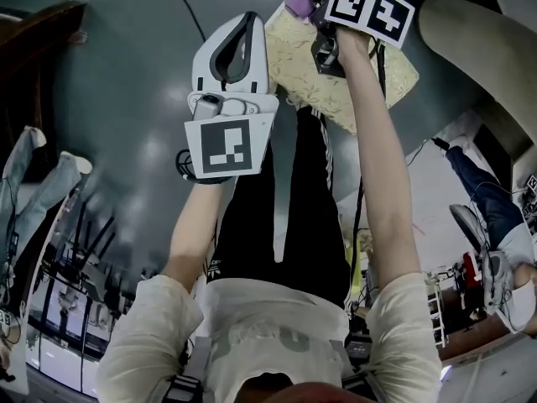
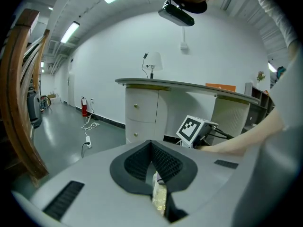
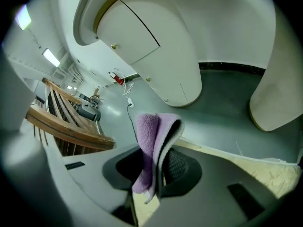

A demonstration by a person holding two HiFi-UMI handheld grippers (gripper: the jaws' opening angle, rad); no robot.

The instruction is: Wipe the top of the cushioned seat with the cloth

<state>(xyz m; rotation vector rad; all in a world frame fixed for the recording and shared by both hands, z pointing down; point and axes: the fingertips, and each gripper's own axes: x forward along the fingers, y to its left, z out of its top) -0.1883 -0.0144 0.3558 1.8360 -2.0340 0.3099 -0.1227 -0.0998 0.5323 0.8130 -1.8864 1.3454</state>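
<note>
Grey floor spreads beneath the cream cushioned seat. Left gripper hangs just beside the seat's edge, its jaws closed tip to tip on nothing. Right gripper, over the seat, pinches the folded purple cloth.

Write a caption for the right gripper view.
Right gripper pinching a folded purple cloth over the yellow cushioned seat, white counter behind.

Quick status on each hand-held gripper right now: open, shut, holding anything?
Left hand-held gripper: shut, nothing between the jaws.
Right hand-held gripper: shut on the purple cloth.
</note>
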